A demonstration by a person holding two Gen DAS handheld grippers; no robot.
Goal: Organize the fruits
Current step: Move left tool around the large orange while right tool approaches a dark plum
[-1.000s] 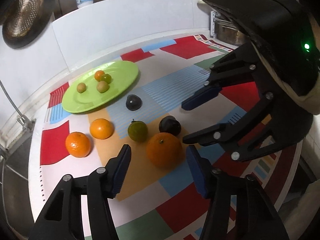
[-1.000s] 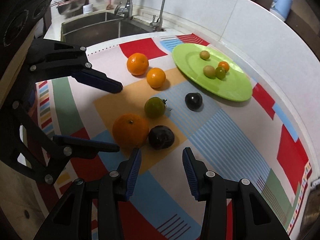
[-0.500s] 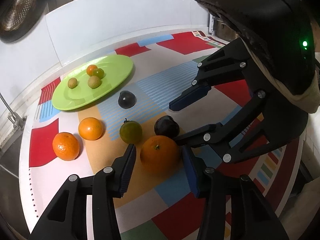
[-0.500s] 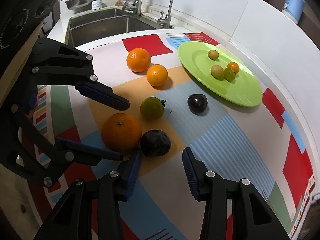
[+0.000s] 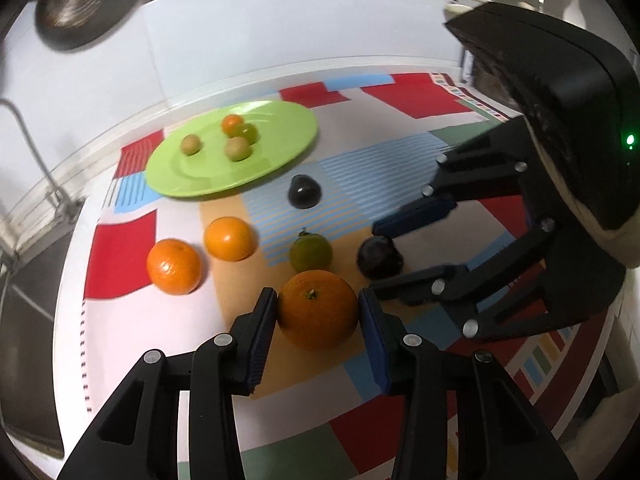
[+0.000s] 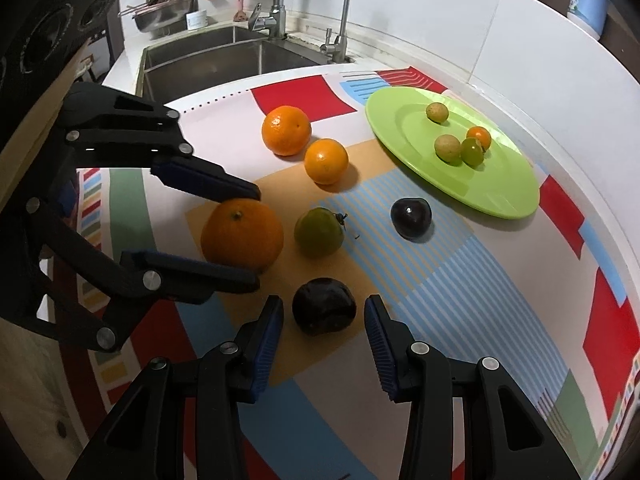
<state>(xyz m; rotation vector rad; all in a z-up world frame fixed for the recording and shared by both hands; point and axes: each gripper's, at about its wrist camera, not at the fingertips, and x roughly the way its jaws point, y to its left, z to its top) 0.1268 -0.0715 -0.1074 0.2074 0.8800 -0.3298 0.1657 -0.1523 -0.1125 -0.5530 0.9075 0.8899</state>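
— Where are we?
— We are in a kitchen. Our table [image 6: 124,66] has a cloth [image 6: 500,280] with red, blue, green and white patches. A steel sink [image 6: 208,56] with a tap [image 6: 348,8] is at the far end. A white wall [image 5: 260,40] runs behind.
— What does our left gripper [image 5: 316,296] do?
— Its fingers have just been closing. Now they squeeze the big orange [image 5: 318,320] on the tan patch.
— And our right gripper [image 6: 323,308]?
— Its fingers have been closing too. The dark plum [image 6: 324,306] sits between them, but they are not touching it.
— And the green plate [image 6: 500,200]?
— It lies by the wall, with four little fruits [image 6: 448,147] on it.
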